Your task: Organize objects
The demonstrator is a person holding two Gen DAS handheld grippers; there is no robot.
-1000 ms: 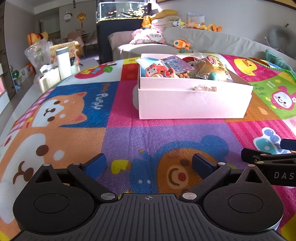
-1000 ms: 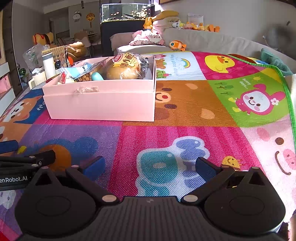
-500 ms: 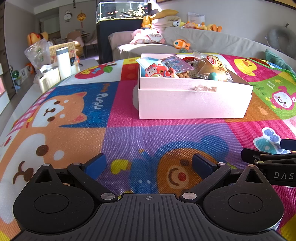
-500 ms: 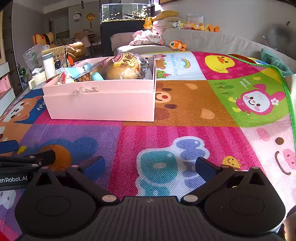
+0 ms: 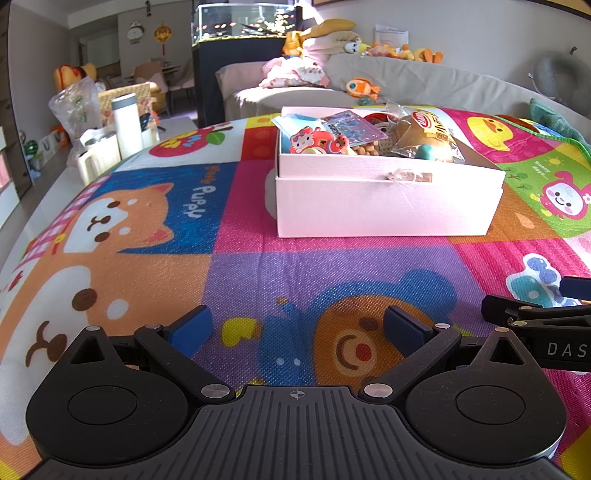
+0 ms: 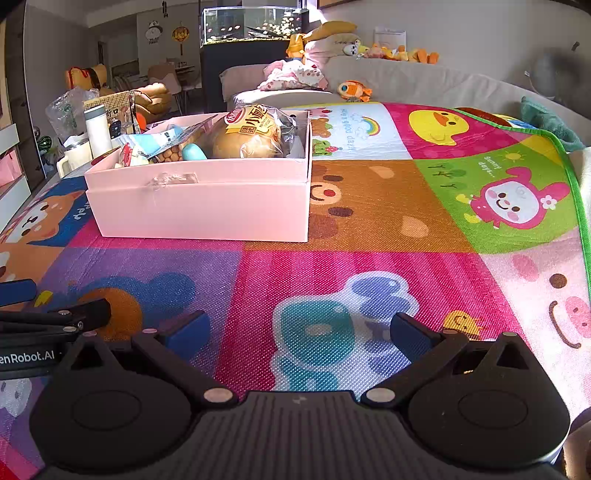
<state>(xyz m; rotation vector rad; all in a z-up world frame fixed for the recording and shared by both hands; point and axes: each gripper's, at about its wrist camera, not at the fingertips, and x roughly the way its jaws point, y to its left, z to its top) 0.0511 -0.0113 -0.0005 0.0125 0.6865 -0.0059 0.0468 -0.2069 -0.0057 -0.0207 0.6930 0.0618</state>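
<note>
A pink box stands on the colourful play mat, also in the right wrist view. It holds a bagged bread bun, a red cartoon toy, a teal egg-shaped thing, nuts and packets. My left gripper is open and empty, low over the mat, well short of the box. My right gripper is open and empty, to the right of the left one. Each gripper shows at the edge of the other's view.
The play mat covers the surface. A white bottle and cups stand at the far left edge. A grey sofa with plush toys runs behind, and a fish tank stands further back.
</note>
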